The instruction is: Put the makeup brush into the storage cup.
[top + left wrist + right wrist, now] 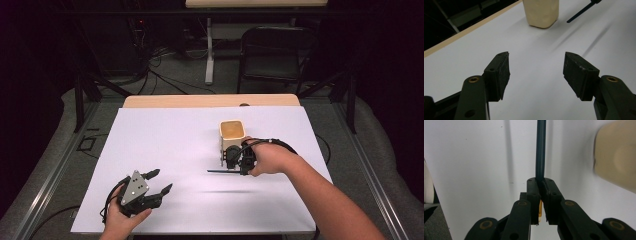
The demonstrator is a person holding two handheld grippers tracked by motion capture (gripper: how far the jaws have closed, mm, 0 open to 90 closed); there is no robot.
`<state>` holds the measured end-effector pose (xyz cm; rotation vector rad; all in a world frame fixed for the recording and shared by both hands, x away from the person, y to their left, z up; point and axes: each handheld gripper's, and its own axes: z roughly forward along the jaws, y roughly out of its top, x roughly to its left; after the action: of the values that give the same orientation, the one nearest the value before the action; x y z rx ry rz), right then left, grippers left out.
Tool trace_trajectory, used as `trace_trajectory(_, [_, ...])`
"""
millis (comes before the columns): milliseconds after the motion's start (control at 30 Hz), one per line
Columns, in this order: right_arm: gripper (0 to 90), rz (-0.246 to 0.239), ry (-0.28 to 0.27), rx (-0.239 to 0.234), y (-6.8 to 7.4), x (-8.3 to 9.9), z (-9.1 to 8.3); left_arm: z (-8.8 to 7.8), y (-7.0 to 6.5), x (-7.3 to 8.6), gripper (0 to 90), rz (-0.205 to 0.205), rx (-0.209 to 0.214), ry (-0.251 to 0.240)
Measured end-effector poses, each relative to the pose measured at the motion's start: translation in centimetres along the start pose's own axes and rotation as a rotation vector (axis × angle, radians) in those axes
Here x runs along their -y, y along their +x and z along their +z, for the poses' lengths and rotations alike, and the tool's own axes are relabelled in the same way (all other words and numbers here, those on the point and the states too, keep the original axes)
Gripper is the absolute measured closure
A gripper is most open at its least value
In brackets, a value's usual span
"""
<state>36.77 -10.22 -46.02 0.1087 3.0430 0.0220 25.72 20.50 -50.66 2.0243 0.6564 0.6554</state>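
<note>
Now, at the left your left gripper [161, 181] rests low over the white sheet [165, 145], jaws spread with nothing between them. Right of it, your right gripper [231, 164] pinches a thin dark stick [220, 171] held level above the sheet, just in front of the beige cup [232, 134].

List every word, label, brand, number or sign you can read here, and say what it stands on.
None: no readable text stands on anything in these pictures.
The cream cup is plain on the sides that show.
The dark thin stick held in the right tongs bears no marking.
The white sheet on the table is blank.
The open left tongs carry no label.
</note>
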Motion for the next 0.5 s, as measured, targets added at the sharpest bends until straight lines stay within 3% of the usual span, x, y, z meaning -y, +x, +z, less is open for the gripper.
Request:
trace_trajectory(167, [84.0, 0.013, 0.003, -0.006, -0.1, -0.3, -0.2, 0.2, -0.4, -0.7, 40.8, 0.086, -0.086, 0.016])
trace_trajectory(233, [84.0, 0.020, 0.000, -0.010, -0.1, -0.3, -0.2, 0.2, -0.5, -0.9, 40.6, 0.114, -0.098, 0.020])
trace_trajectory(433, [83.9, 0.022, 0.001, -0.012, -0.1, -0.4, -0.2, 0.2, -0.5, -0.9, 40.5, 0.114, -0.098, 0.020])
trace_trajectory(467, [83.9, 0.022, 0.001, -0.012, -0.1, -0.4, -0.2, 0.3, -0.9, -1.9, 40.5, 0.250, -0.181, 0.051])
trace_trajectory(500, [83.9, 0.022, 0.001, -0.012, -0.1, -0.4, -0.2, 0.3, -0.9, -1.9, 39.5, 0.250, -0.181, 0.051])
